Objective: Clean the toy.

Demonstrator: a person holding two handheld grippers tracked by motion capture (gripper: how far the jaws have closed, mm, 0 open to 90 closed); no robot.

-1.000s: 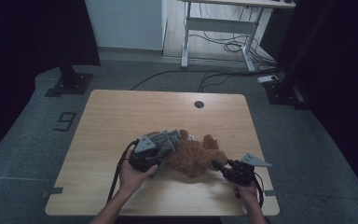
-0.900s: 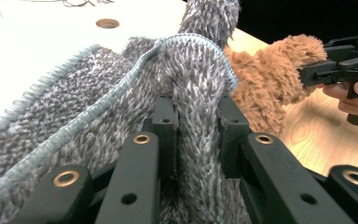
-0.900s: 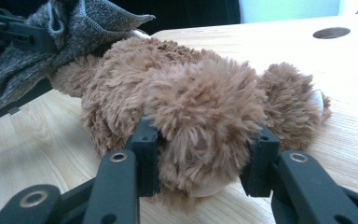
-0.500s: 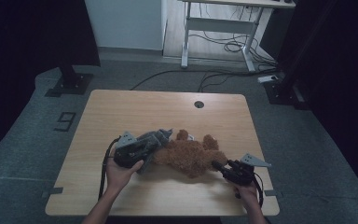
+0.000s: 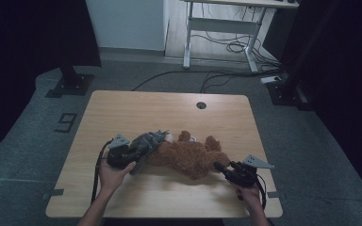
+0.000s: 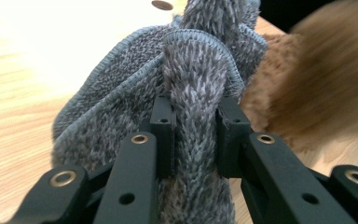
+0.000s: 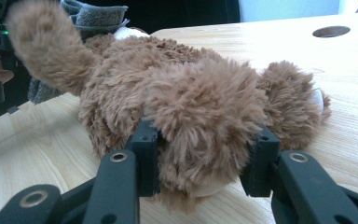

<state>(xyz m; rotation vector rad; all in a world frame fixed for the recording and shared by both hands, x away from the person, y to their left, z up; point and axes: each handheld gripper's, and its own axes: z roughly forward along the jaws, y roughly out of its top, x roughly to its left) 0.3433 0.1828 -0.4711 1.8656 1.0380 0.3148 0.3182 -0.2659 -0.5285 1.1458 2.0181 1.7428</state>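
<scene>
A brown plush bear [image 5: 188,157] lies on its side on the wooden table [image 5: 122,108], near the front edge. A grey fuzzy cloth [image 5: 147,140] covers the bear's left end. My left gripper [image 5: 139,149] is shut on a fold of that cloth [image 6: 196,84], which bulges between the pads, with the bear [image 6: 307,93] just to the right. My right gripper [image 5: 218,166] is shut on a plush limb at the right end of the bear [image 7: 182,88]. In the right gripper view the grey cloth [image 7: 93,16] lies at the bear's far end.
A round cable hole [image 5: 201,105] sits near the table's far edge. Beyond the table stand a white desk frame [image 5: 217,28] and loose cables [image 5: 226,47] on the floor. Black stand bases [image 5: 70,84] flank the table.
My left gripper has moved left along the table with the grey cloth, drawing it away from the bear's body. The right gripper and the limb it holds have stayed in place.
</scene>
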